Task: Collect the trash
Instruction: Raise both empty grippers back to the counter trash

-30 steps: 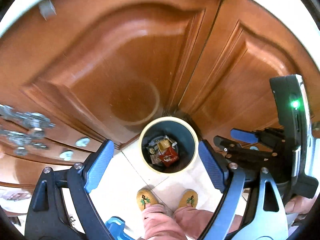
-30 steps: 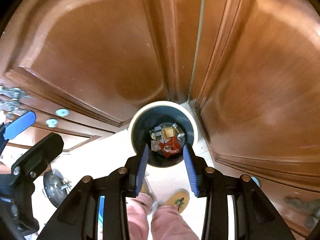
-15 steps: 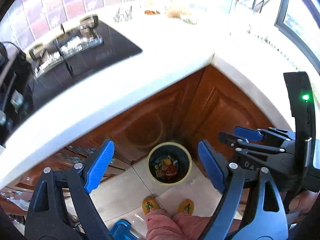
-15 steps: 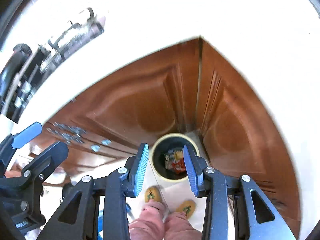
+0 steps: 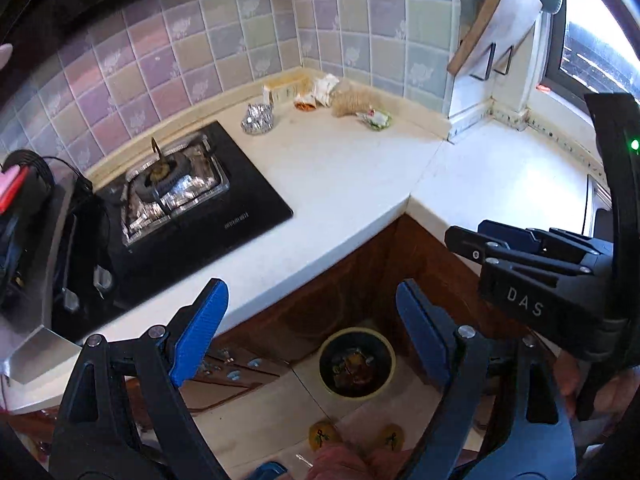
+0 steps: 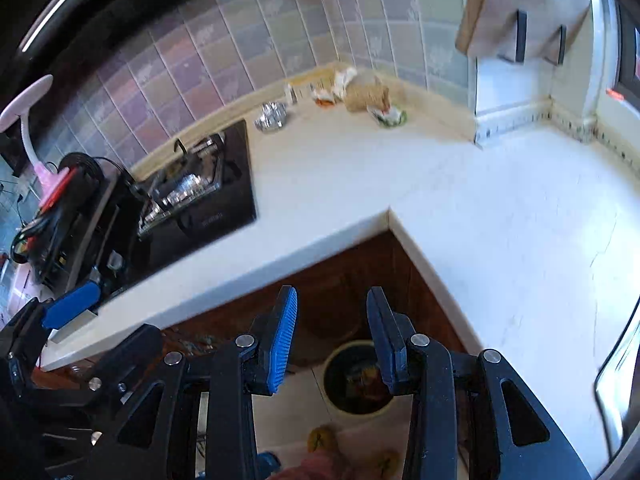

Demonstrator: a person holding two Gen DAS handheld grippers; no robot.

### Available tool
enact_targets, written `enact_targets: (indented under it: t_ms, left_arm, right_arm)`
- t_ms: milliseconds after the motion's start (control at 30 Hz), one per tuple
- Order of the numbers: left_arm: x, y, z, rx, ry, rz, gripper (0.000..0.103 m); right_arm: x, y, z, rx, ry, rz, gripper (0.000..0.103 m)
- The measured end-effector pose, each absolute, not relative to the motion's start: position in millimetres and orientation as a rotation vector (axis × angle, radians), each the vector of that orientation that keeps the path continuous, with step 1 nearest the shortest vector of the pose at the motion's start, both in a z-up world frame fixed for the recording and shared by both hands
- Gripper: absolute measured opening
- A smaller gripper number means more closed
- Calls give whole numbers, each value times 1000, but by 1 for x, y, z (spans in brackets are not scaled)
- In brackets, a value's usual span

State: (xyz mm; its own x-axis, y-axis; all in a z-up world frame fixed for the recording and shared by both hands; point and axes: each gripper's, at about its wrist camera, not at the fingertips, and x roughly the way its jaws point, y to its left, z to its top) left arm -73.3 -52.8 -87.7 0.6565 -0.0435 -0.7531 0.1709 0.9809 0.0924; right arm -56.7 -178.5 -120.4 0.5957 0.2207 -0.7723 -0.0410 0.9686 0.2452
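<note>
Both tools held high over the kitchen corner, both carrying nothing.

The left tool (image 5: 308, 332) stands with its blue pads spread wide, only air between them; the right tool (image 6: 332, 336) has its pads set at a narrower gap, also with nothing in it. Down on the floor, in the angle of the brown cupboard doors (image 5: 340, 280), sits the round bin (image 5: 357, 363) with wrappers already inside — the person's yellow slippers (image 5: 324, 434) are just in front of it. More trash lies on the white table (image 5: 340, 176), bunched at the back corner against the tiled wall: a crumpled foil ball (image 5: 257, 119), a small carton (image 5: 280, 92), an orange wrapper (image 5: 305, 102), a tan fluffy wad (image 5: 352, 101) and a green-and-white packet (image 5: 376, 119). The black gas hob (image 5: 180, 208) is to their left — well apart from the foil.
</note>
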Motion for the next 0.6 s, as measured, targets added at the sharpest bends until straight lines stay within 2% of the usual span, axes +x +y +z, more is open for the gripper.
enact_targets:
  t_ms: [233,600]
  left_arm:
    - [-57,-55,-52,173,792,-81,85]
    - [18,-31,-34,89,772,-111,85]
  right_arm:
    - [-37,-197,-75,258,863,151,37]
    - [22,-208,-61,262,829,137,40]
